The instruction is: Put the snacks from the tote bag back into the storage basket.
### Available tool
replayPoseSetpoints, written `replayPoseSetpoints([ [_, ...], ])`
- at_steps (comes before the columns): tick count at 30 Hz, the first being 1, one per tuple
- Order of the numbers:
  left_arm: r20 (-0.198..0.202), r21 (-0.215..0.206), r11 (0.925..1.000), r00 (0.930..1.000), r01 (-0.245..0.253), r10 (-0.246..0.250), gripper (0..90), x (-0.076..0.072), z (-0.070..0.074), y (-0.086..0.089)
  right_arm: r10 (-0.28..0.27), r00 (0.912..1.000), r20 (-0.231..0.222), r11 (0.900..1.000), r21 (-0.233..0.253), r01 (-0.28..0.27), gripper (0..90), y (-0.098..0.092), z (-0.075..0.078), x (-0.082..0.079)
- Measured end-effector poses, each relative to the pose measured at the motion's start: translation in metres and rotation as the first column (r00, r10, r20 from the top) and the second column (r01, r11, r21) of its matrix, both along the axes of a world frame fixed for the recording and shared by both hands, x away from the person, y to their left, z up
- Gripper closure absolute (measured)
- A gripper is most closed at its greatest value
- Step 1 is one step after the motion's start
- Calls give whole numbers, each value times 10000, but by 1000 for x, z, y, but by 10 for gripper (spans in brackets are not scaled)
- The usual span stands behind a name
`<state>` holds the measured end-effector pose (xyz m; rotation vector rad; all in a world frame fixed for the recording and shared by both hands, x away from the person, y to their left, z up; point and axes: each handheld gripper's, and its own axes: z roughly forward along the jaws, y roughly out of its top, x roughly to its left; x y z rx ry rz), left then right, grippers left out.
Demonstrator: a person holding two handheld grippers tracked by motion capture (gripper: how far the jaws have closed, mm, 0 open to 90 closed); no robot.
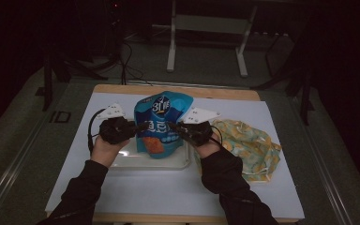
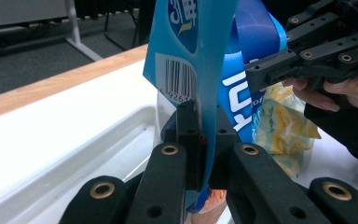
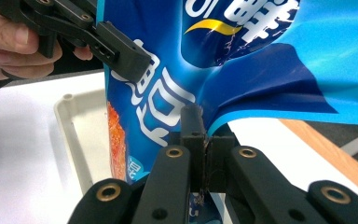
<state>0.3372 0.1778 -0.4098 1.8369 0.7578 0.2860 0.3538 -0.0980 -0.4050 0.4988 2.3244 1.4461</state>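
Glossy blue snack bag (image 1: 161,123), crinkled, upright over our white tray (image 1: 178,161), top toward 12 o'clock; left gripper (image 1: 138,126) and right gripper (image 1: 172,125) pinch its edges

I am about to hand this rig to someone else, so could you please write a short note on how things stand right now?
Left gripper: fingers shut on the left edge of the blue snack bag, near its barcode.
Right gripper: fingers shut on the bag's right edge.
The bag is held upright between the two grippers, over the white tray on the white mat.
A yellow patterned cloth bag lies on the mat to the right of the tray, untouched.
Done: the bag is gripped on both sides.
Left: probably moving it on or setting it down; I cannot tell whether its bottom rests on the tray.
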Motion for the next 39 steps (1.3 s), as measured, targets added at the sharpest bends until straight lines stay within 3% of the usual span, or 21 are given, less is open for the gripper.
replayPoseSetpoints([
  [9, -142, -28, 9999, 9998, 155, -155, 876, 5, -18, -6, -100, 9999, -102, 9997, -202, 98, 891, -5, -14, 1],
  [21, -35, 150, 9992, 9993, 369, -368, 866, 4, -33, -6, -56, 9995, -318, 9996, -278, 47, 889, -8, -29, 1],
  [34, 22, -28, 9995, 9995, 300, -300, 827, -4, -37, -6, -13, 9993, -369, 10000, 75, 16, 880, -15, -35, -4],
  [39, -26, -33, 9997, 9997, 223, -223, 726, -6, -37, -7, -11, 9991, -429, 9999, 130, 16, 823, -16, -32, -3],
])
